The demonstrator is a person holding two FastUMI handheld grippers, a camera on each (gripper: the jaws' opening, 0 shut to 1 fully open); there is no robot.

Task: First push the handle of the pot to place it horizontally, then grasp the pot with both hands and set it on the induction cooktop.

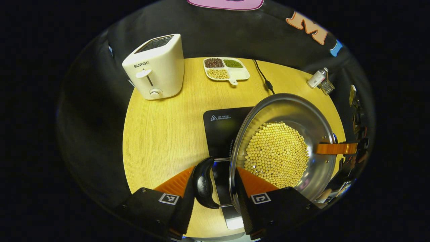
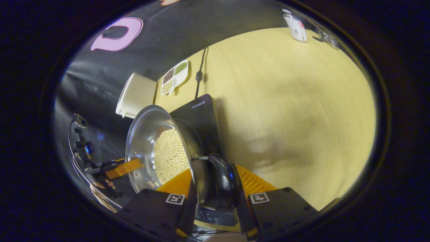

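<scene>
A steel pot [image 1: 302, 111] holding several soybeans [image 1: 277, 154] is over the right part of the black induction cooktop [image 1: 221, 127]; whether it rests on it I cannot tell. My left gripper [image 1: 215, 178] is shut on the pot's black side handle [image 1: 203, 181], with one finger outside the handle and the other inside the rim. At the opposite side, my right gripper [image 2: 215, 183] is shut on the other black handle [image 2: 221, 179] and the pot [image 2: 144, 134] wall in the same way. The right gripper's orange finger [image 1: 336, 148] shows at the far rim, and the cooktop [image 2: 201, 114] lies under the pot.
A white toaster [image 1: 156, 67] stands at the table's back left, and a divided dish of beans [image 1: 225, 69] is behind the cooktop. The cooktop's cord [image 1: 263, 79] runs to the back edge. A small white device [image 1: 317, 79] sits at the back right. Bare wooden table [image 2: 302, 117] stretches beside the cooktop.
</scene>
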